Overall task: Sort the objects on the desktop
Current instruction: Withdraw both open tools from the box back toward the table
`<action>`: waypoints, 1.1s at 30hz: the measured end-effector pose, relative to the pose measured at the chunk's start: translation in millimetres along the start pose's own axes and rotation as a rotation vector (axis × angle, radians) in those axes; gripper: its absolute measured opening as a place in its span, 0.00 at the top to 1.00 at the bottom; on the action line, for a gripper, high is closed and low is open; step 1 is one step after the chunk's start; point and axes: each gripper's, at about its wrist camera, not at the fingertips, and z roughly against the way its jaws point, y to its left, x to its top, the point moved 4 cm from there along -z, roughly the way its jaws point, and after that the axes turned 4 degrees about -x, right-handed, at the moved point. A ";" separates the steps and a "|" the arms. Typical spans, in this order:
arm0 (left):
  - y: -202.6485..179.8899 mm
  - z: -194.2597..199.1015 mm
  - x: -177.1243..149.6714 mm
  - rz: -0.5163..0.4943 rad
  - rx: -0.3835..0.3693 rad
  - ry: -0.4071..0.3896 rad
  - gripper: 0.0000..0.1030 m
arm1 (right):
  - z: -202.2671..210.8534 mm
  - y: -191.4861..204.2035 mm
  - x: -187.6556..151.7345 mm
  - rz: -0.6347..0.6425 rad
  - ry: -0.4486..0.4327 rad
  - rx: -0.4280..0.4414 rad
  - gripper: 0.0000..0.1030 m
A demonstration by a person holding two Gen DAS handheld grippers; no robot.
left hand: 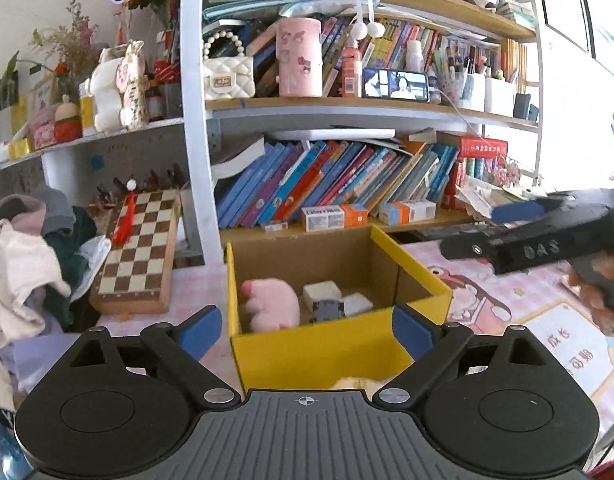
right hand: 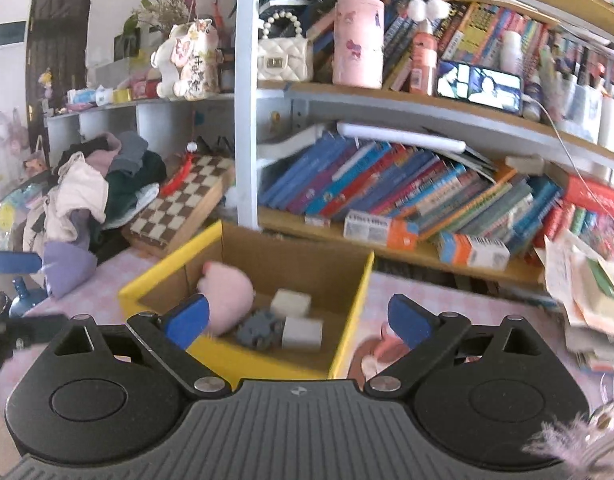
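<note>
A yellow cardboard box (left hand: pixel 319 354) stands open on the pink desk mat; it also shows in the right wrist view (right hand: pixel 353 304). Inside lie a pink plush toy (left hand: pixel 273 304), two white cubes (left hand: pixel 322 291) and a small grey toy (left hand: pixel 327 311). The plush (right hand: pixel 229 294), a cube (right hand: pixel 291 302) and the grey toy (right hand: pixel 259 330) show in the right wrist view too. My left gripper (left hand: pixel 307 332) is open and empty, just in front of the box. My right gripper (right hand: pixel 299 322) is open and empty, above the box's near right corner; in the left wrist view it reaches in from the right (left hand: pixel 519 210).
A folded chessboard (left hand: pixel 137 252) leans left of the box beside a pile of clothes (left hand: pixel 31 264). Shelves of books (left hand: pixel 339 184) and small cartons (left hand: pixel 334 217) run behind. Loose papers (right hand: pixel 587 280) are stacked at the right. A purple plush (right hand: pixel 69 268) lies at the left.
</note>
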 end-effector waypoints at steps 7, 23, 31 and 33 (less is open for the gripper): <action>4.0 23.1 -20.4 0.026 0.027 0.012 0.08 | 36.1 8.5 -36.7 -0.032 0.006 -0.057 0.04; 2.2 43.5 -80.6 0.065 0.062 0.120 0.05 | 71.9 38.4 -115.7 -0.035 0.133 -0.162 0.03; -17.2 38.3 -98.3 0.019 0.015 0.186 0.05 | 70.8 54.5 -139.7 -0.040 0.217 -0.134 0.01; -22.1 36.2 -101.5 -0.002 0.003 0.201 0.05 | 68.8 57.5 -143.0 -0.034 0.237 -0.128 0.00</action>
